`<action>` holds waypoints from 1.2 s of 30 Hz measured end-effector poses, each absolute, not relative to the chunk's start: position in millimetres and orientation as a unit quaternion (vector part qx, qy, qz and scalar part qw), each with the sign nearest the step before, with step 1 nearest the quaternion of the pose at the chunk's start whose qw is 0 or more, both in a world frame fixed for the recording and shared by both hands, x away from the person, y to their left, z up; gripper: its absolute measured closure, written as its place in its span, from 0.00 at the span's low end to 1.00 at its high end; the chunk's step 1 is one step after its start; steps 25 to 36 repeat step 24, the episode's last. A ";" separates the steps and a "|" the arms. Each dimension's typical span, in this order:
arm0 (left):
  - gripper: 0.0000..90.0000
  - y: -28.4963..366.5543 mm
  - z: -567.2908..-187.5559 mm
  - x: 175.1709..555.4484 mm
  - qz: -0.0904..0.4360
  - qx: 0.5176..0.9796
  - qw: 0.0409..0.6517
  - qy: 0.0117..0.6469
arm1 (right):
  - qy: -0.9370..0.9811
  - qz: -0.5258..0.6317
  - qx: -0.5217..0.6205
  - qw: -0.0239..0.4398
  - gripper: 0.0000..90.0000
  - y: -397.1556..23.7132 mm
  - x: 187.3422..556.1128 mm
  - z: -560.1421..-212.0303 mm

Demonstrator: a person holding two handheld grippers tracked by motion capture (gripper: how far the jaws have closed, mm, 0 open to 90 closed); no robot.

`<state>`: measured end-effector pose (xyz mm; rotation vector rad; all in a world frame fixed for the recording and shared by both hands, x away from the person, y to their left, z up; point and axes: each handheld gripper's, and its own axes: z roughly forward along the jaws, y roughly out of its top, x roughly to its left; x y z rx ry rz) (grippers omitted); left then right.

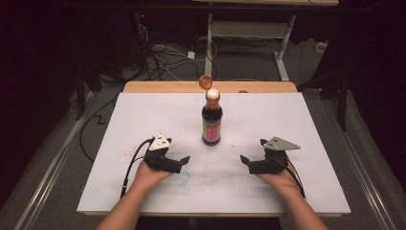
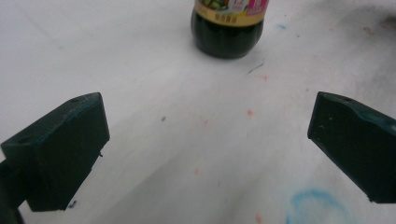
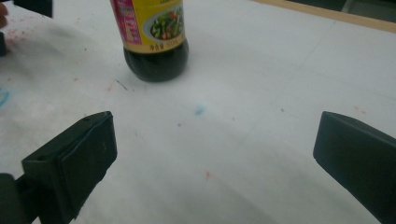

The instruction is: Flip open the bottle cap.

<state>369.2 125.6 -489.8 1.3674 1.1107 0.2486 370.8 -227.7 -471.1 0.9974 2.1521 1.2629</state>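
Fingers (image 2: 60, 149) of both grippers gape empty; sauce bottle (image 1: 211, 120) stands between, unobstructed.

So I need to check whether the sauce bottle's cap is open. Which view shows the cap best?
The high view: it takes in the whole sauce bottle, with its orange flip cap tipped open above the neck. The left gripper view catches just the dark base and label edge; the right gripper view shows the label and base.

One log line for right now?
left hand-held gripper open, empty | right hand-held gripper open, empty | sauce bottle upright mid-table, cap flipped open
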 end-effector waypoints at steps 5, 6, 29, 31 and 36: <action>0.00 151.4 -490.0 349.7 0.119 0.581 0.639 0.489 | 0.776 0.459 0.364 0.233 0.01 -239.7 353.7 -474.4; 0.00 156.5 -491.1 344.7 0.124 0.577 0.642 0.490 | 0.776 0.459 0.364 0.234 0.01 -241.4 350.3 -475.6; 0.00 188.9 -494.4 310.2 0.149 0.549 0.662 0.488 | 0.762 0.470 0.369 0.251 0.01 -254.4 328.9 -478.9; 0.00 188.9 -494.4 310.2 0.149 0.549 0.662 0.488 | 0.762 0.470 0.369 0.251 0.01 -254.4 328.9 -478.9; 0.00 188.9 -494.4 310.2 0.149 0.549 0.662 0.488 | 0.762 0.470 0.369 0.251 0.01 -254.4 328.9 -478.9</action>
